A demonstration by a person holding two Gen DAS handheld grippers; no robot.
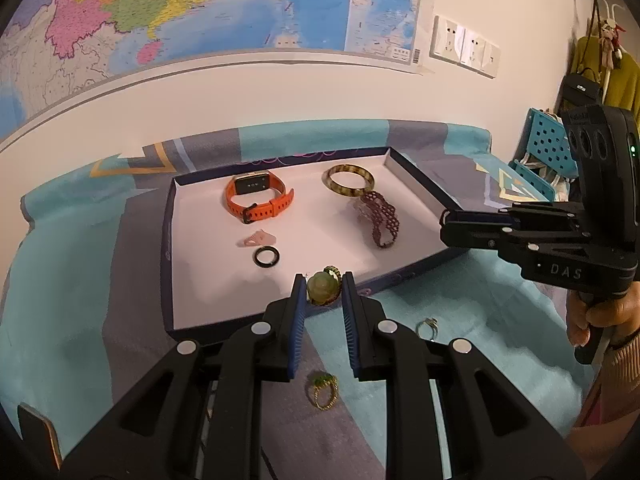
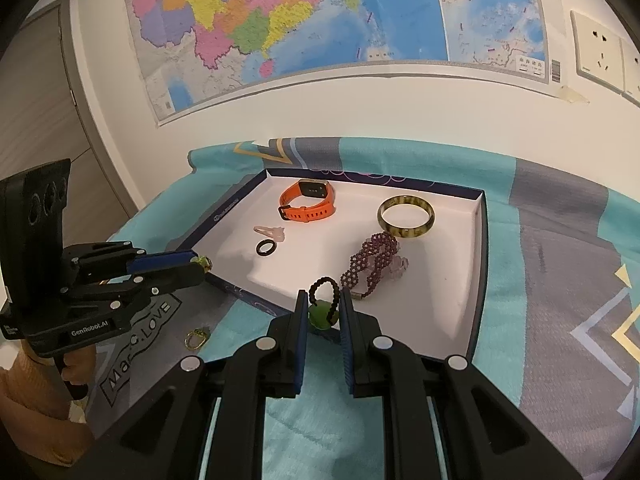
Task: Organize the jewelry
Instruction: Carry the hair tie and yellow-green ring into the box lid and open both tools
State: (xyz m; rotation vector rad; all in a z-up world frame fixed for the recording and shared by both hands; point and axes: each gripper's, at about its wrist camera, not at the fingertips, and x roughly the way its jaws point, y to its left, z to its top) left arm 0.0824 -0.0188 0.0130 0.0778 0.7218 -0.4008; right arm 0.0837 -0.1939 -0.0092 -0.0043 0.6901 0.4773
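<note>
Jade pendant (image 1: 321, 288) clamped in left gripper (image 1: 323, 294); right gripper (image 2: 323, 314) clamps green-bead cord (image 2: 322, 312).

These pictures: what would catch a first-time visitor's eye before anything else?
Probably the bright orange watch at the back of the shallow white tray, beside a mottled bangle. Next, the big colourful map on the wall behind. Closest up, each black claw grips jewelry: the left claw a green carved ring, the right claw a dark beaded bracelet.
</note>
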